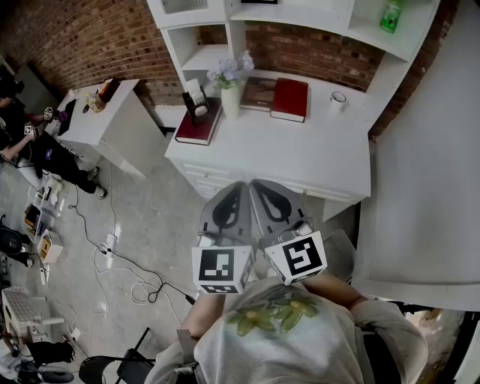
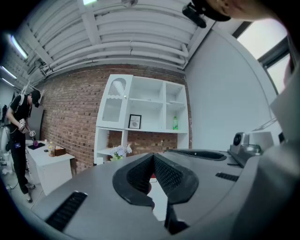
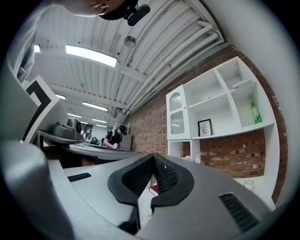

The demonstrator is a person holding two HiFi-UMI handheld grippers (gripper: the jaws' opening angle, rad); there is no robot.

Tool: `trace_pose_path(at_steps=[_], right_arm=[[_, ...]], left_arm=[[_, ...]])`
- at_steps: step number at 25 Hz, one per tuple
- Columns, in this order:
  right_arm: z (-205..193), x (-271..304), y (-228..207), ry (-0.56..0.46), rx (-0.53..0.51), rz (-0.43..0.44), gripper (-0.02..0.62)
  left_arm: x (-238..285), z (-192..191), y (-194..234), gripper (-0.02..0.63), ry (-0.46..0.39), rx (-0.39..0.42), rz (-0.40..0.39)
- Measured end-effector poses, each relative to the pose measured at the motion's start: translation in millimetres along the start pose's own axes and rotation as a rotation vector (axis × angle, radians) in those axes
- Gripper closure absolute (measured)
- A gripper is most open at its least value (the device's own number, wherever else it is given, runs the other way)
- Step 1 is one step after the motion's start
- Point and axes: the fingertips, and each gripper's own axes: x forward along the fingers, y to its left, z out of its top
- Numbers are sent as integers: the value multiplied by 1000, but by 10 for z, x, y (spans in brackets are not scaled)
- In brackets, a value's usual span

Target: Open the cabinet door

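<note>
The white shelf unit stands ahead of me against a brick wall. Its cabinet door, with an arched glass pane, is closed over the upper left compartment; the same door shows in the right gripper view. My left gripper and right gripper sit side by side near my chest, pointing level at the unit and well short of it. The left gripper has its tips together with nothing between them. The right gripper is likewise shut and empty.
On the unit's counter lie two red books, a vase of flowers and a mug; a green bottle stands on a shelf. A white side table, a person and floor cables are at left. A white panel stands at right.
</note>
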Motion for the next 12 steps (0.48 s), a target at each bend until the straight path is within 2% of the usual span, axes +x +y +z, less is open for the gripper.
trace_pose_path(at_steps=[12], right_arm=[[-49, 341, 36, 17, -40, -17, 574]], left_arm=[[148, -10, 315, 598, -6, -21, -18]])
